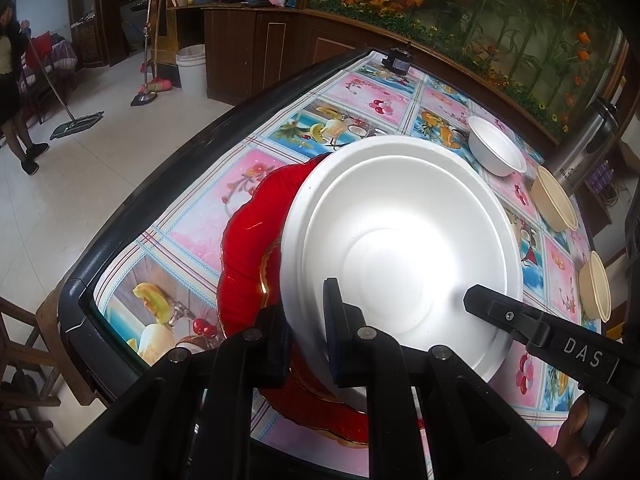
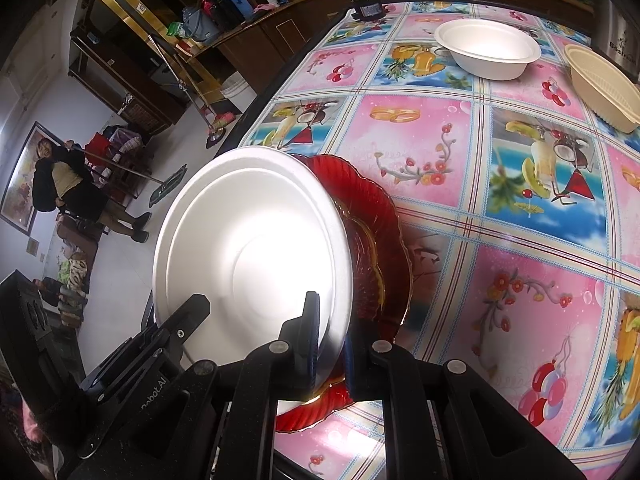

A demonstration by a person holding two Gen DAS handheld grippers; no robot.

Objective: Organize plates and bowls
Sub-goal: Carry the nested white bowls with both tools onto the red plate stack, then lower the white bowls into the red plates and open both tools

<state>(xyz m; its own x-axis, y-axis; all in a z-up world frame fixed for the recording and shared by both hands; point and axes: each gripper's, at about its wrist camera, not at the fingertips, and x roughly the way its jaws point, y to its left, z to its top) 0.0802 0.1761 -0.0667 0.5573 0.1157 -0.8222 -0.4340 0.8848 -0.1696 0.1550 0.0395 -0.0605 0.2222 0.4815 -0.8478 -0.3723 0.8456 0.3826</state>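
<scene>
A white foam plate [image 1: 400,240] [image 2: 248,240] is held tilted over a red glass plate [image 1: 248,240] [image 2: 372,240] that lies on the fruit-print tablecloth. My left gripper [image 1: 306,320] is shut on the white plate's near rim. My right gripper [image 2: 332,332] is shut on the rim at the other side. In the left wrist view one of the right gripper's fingers [image 1: 492,306] lies on the plate; in the right wrist view a left gripper finger [image 2: 192,312] does the same. A white bowl [image 1: 496,148] [image 2: 488,48] and two beige bowls [image 1: 554,200] [image 1: 596,284] stand further back.
The table's dark edge [image 1: 160,200] runs close to the left of the plates. A steel flask [image 1: 580,148] and a small black device [image 1: 398,60] stand at the far side. A person with a mop [image 1: 12,80] stands on the tiled floor, near a white bucket [image 1: 192,68].
</scene>
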